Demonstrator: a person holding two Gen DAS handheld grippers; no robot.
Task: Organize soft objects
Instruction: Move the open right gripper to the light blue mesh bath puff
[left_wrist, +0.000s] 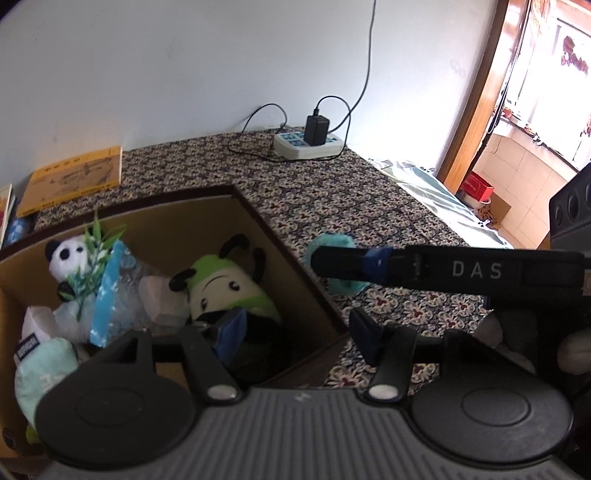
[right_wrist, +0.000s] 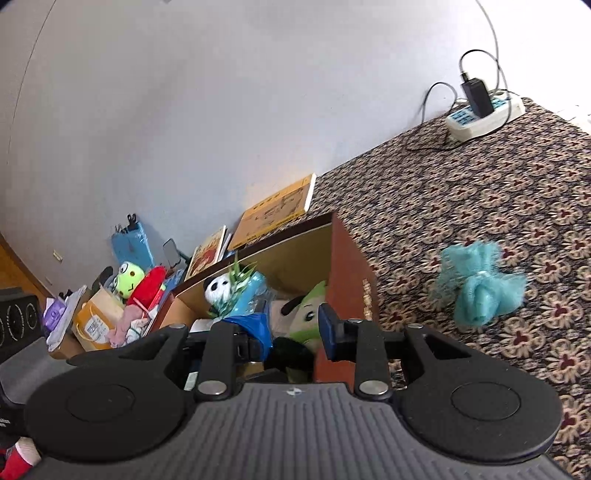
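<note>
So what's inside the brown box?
The box holds a panda, a green plush, a blue packet and a mint bag. Anything beneath them is hidden.

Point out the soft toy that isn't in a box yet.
The teal fluffy toy: it lies alone on the patterned cloth, while the panda and green plush sit inside the cardboard box.

plush toys in box, mesh puff on patterned cloth beside it
</note>
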